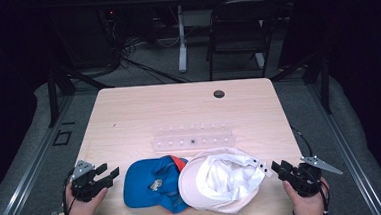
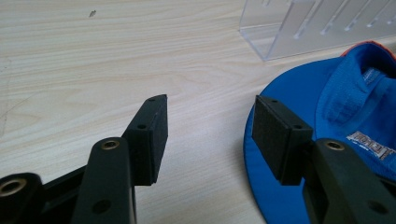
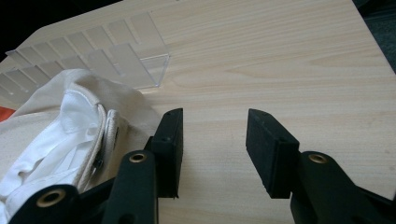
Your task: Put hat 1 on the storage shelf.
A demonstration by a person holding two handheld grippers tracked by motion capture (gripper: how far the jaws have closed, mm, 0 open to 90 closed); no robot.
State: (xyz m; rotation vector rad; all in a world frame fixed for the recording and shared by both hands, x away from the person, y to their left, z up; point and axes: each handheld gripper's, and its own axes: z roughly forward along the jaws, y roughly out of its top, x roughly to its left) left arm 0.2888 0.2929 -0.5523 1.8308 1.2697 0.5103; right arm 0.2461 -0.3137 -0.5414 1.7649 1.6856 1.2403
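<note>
2 grippers, left (image 1: 104, 174) & right (image 1: 278, 168): jaws wide apart, holding nothing. 2 caps btw them: blue (image 1: 150, 182), white (image 1: 218, 178).

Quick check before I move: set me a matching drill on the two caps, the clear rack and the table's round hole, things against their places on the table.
Things:
1. blue fabric cap
2. white fabric cap
3. clear plastic slotted rack
4. dark round hole

Places:
A. far edge of the wooden table
B. beside the open right gripper
C. beside the open left gripper
D. just behind both caps

Pairs: 1-C, 2-B, 3-D, 4-A
</note>
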